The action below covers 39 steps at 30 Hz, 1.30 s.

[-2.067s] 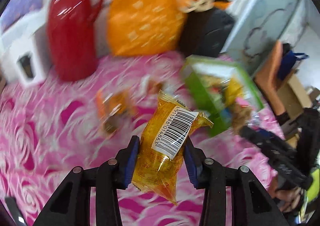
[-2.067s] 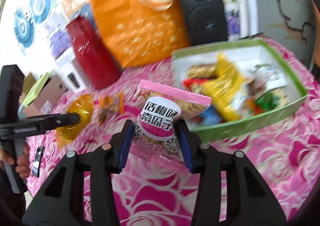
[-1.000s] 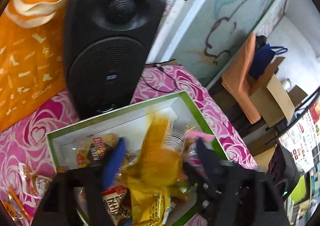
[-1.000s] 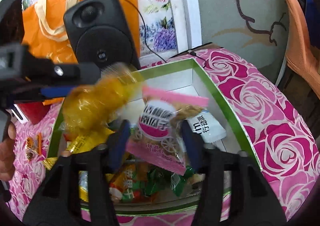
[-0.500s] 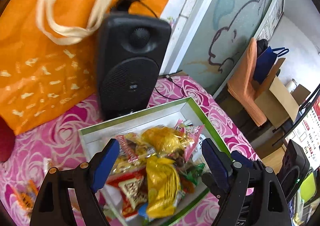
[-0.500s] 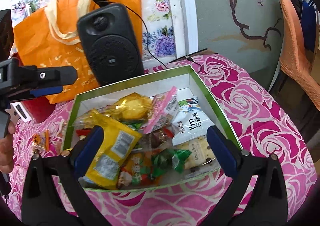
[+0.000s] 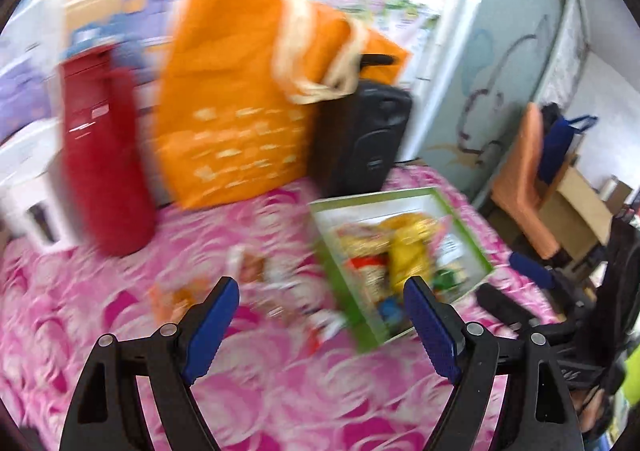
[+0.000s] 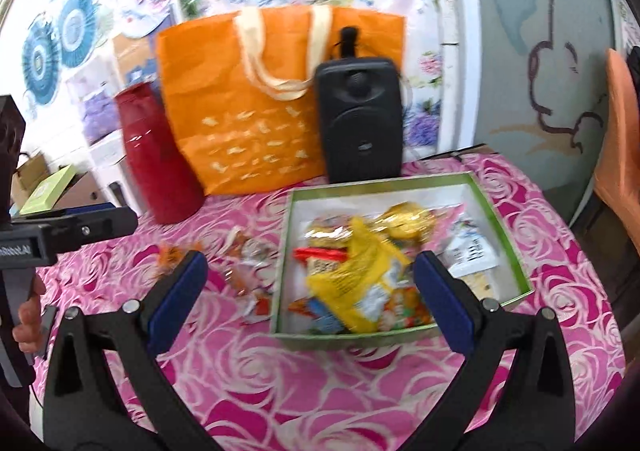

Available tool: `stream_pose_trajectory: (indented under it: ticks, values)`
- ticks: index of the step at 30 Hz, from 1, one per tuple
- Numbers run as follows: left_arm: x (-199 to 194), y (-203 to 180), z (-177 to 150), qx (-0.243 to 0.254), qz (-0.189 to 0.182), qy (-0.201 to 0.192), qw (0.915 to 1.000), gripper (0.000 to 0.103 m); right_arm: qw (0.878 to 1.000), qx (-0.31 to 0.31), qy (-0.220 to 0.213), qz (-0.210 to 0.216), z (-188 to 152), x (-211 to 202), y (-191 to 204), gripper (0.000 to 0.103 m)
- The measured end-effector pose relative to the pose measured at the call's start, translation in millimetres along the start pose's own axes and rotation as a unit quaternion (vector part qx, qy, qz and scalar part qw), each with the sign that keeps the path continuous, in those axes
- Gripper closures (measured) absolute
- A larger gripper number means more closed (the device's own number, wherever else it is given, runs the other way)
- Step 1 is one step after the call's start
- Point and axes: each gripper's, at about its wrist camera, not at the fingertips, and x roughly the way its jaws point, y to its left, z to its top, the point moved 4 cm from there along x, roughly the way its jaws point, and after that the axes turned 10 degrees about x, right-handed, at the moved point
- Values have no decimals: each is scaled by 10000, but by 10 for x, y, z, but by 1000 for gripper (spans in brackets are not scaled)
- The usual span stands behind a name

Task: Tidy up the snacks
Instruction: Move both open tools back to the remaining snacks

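Note:
A green-rimmed white box sits on the pink rose tablecloth and holds several snack packets, among them a yellow packet and a golden one. Loose snacks and an orange wrapper lie on the cloth left of the box. My right gripper is open and empty, hovering in front of the box. My left gripper is open and empty too, above the loose snacks, with the box to its right. That view is motion-blurred.
Behind the box stand a black speaker, an orange tote bag and a red jug. An orange chair is beyond the table's right edge. A hand holds the left gripper's body at far left.
Both grippers dropped their packets, golden and pink, into the box and opened. Both have since drawn back from it, and the left one has swung left toward the loose snacks.

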Motion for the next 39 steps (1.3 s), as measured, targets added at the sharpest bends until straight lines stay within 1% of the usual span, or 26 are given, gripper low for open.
stream_pose_trajectory:
  ticks: [2, 6, 8, 11, 12, 13, 14, 16, 17, 19, 21, 23, 26, 29, 32, 34, 35, 36, 38, 39]
  values:
    - [-62, 198, -204, -209, 155, 46, 9997, 17, 9997, -77, 204, 106, -132, 81, 159, 1]
    - [-83, 543, -679, -723, 280, 193, 9968, 17, 9971, -22, 691, 313, -452, 304, 366, 1]
    - [-54, 654, -885, -836, 390, 302, 9953, 17, 9946, 54, 946, 425, -605, 434, 445, 1]
    - [21, 788, -1126, -936, 466, 504, 9932, 17, 9924, 68, 1137, 455, -725, 560, 529, 1]
    - [39, 816, -1174, -975, 455, 540, 9927, 17, 9920, 53, 1168, 471, -736, 592, 559, 6]
    - [45, 847, -1219, -1021, 437, 555, 9923, 17, 9914, 29, 1212, 495, -742, 630, 589, 13]
    - [44, 879, -1259, -1059, 409, 555, 9920, 17, 9907, -10, 1268, 487, -734, 687, 626, 17]
    - [68, 949, -1285, -1120, 363, 545, 9915, 17, 9902, -97, 1325, 439, -732, 771, 679, 30]
    - [68, 971, -1301, -1129, 351, 536, 9915, 17, 9897, -137, 1361, 422, -731, 817, 704, 33]
    - [101, 1020, -1306, -1139, 331, 529, 9915, 17, 9883, -236, 1446, 436, -726, 928, 760, 45]
    - [136, 1058, -1302, -1158, 294, 544, 9914, 17, 9864, -350, 1543, 452, -733, 1059, 814, 51]
    - [188, 1109, -1283, -1178, 284, 546, 9911, 18, 9843, -474, 1626, 493, -726, 1220, 868, 51]
    - [280, 1184, -1218, -1143, 305, 573, 9913, 26, 9817, -686, 1719, 448, -721, 1460, 929, 51]
    - [399, 1264, -1162, -1125, 334, 641, 9910, 29, 9790, -874, 1801, 373, -712, 1708, 987, 51]
    - [558, 1320, -1106, -971, 402, 745, 9917, 32, 9778, -1005, 1827, 213, -713, 1913, 986, 51]
    - [701, 1335, -1099, -797, 485, 885, 9917, 32, 9769, -1026, 1868, 176, -729, 1999, 976, 51]
    - [798, 1343, -1112, -734, 496, 1011, 9909, 37, 9765, -1010, 1897, 178, -739, 2027, 963, 51]
    - [894, 1344, -1127, -706, 434, 1134, 9901, 45, 9763, -1000, 1910, 174, -751, 2047, 952, 52]
    - [1019, 1338, -1137, -682, 313, 1243, 9894, 52, 9758, -967, 1949, 198, -774, 2062, 924, 62]
    - [1069, 1337, -1129, -661, 327, 1260, 9893, 52, 9751, -929, 2002, 240, -791, 2059, 913, 72]
